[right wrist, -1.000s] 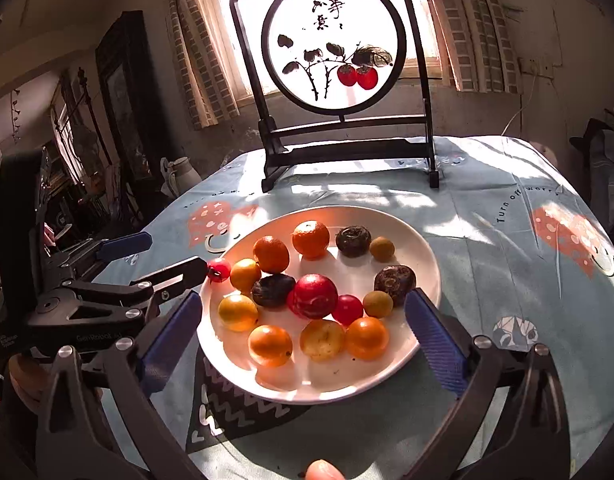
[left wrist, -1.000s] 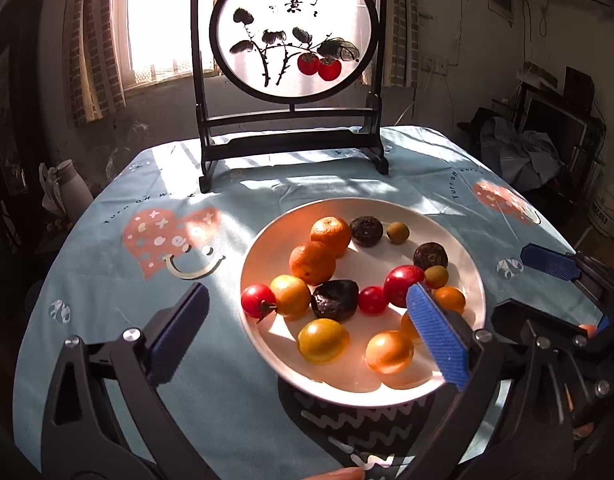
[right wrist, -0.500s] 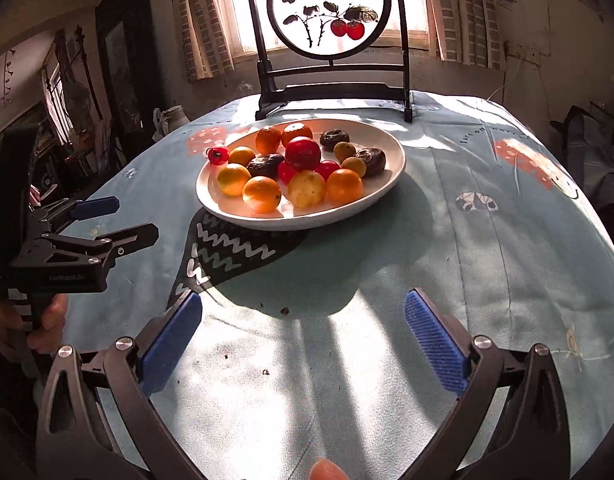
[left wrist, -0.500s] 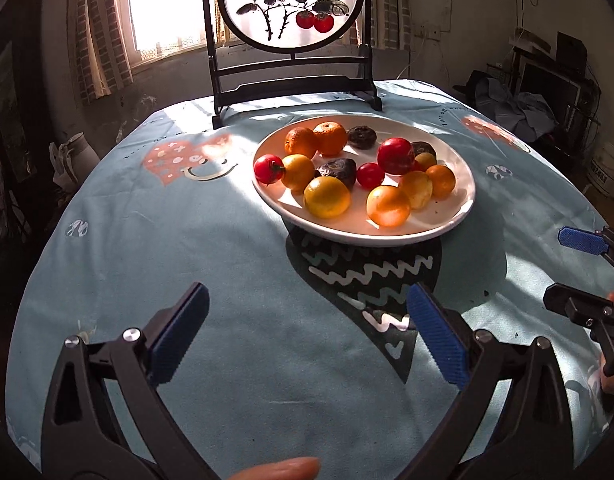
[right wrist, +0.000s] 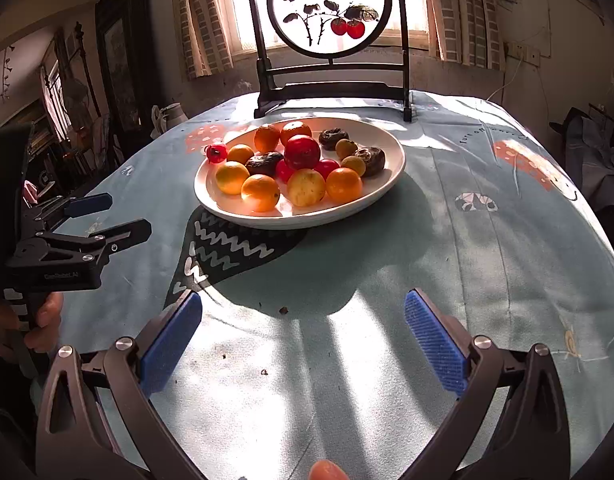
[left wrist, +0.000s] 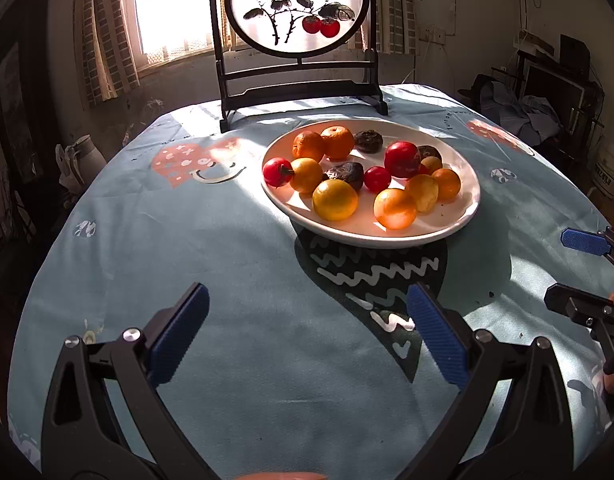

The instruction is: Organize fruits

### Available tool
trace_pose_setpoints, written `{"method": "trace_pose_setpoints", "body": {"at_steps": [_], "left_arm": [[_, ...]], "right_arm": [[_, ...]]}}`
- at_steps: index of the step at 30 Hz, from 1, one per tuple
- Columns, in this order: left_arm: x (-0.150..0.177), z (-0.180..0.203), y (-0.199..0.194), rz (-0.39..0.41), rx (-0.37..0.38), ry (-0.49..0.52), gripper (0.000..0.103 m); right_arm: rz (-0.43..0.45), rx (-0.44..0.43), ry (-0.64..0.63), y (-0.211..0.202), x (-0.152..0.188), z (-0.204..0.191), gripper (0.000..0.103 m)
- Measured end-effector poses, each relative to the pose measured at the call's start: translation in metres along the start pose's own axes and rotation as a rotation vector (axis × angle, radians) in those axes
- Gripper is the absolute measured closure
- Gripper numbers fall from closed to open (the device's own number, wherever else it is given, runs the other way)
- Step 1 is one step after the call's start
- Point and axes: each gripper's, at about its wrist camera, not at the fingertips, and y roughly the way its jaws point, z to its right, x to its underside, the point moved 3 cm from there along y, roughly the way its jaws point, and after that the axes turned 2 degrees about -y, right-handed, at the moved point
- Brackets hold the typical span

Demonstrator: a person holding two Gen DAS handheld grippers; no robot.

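Fruits (left wrist: 335, 199) piled on white plate (left wrist: 447, 229) mid-table, left gripper (left wrist: 307, 336) and right gripper (right wrist: 303, 340) both spread empty over bare blue tablecloth (left wrist: 235, 264).

One white plate (left wrist: 459, 220) holds fourteen fruits (left wrist: 335, 199), three of them dark; two grippers.

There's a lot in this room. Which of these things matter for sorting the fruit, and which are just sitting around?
For the job:
- white plate
- the fruit on it: oranges, red tomatoes, dark wrinkled fruits
- left gripper and right gripper, both open and empty

Just there:
- round painted screen on its stand
- patterned tablecloth
- white jug beyond the table
- curtains
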Motion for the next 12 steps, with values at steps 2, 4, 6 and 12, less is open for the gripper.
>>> {"method": "trace_pose_setpoints", "body": {"at_steps": [2, 4, 6, 12], "left_arm": [[0.0, -0.001, -0.001, 0.006, 0.0, 0.0, 0.002], [0.0, -0.003, -0.001, 0.014, -0.018, -0.009, 0.002], [-0.002, -0.005, -0.002, 0.017, -0.02, -0.024, 0.002], [-0.003, -0.015, 0.002, 0.001, -0.017, -0.075, 0.002]], "right_arm": [[0.001, 0.002, -0.002, 0.0, 0.0, 0.0, 0.001], [0.003, 0.007, -0.003, 0.0, 0.0, 0.0, 0.001], [0.009, 0.014, -0.007, -0.001, 0.0, 0.0, 0.001], [0.014, 0.022, -0.03, -0.002, -0.001, -0.005, 0.001]]}}
